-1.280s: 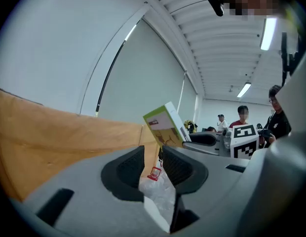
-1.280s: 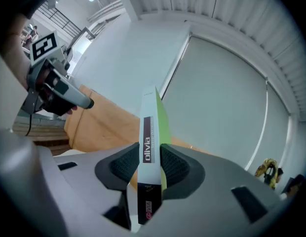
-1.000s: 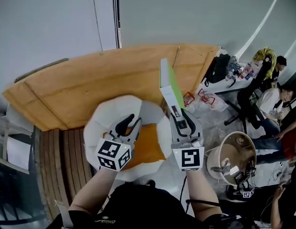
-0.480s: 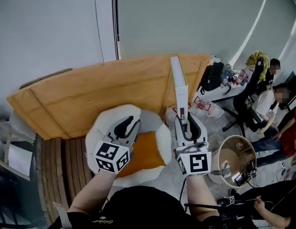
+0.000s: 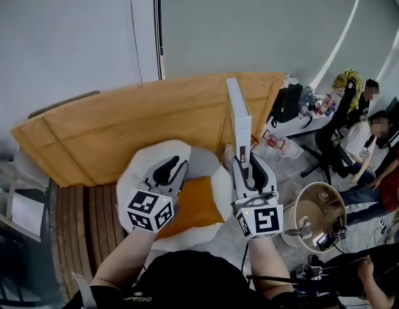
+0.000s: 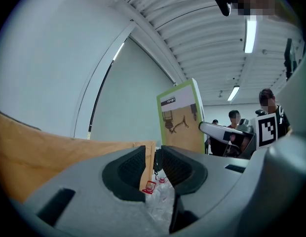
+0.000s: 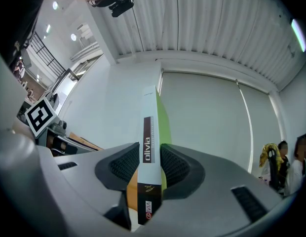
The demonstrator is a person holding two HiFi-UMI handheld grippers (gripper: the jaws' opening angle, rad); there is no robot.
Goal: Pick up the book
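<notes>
The book [image 5: 238,113] is thin, with a white spine and a green cover. It stands upright in the air above the white seat, and my right gripper [image 5: 245,161] is shut on its lower end. In the right gripper view the dark pads press both sides of the book's spine [image 7: 149,113], held by the right gripper [image 7: 149,154]. My left gripper [image 5: 176,166] hovers to the left of the book, apart from it. Its jaws [image 6: 153,154] stand a narrow gap apart with nothing between them. In the left gripper view the book's cover [image 6: 180,117] and the right gripper's finger [image 6: 226,132] show at the right.
A large wooden board [image 5: 116,121] lies behind the seat. The white round seat [image 5: 131,172] with an orange cushion [image 5: 194,203] is under both grippers. A round tan bin [image 5: 317,212] stands at the right. Seated people [image 5: 367,137] and a black bag [image 5: 289,93] are further right.
Over the second, both grippers rose and the book swung from a left lean to nearly upright. Since half a second ago almost nothing has moved.
</notes>
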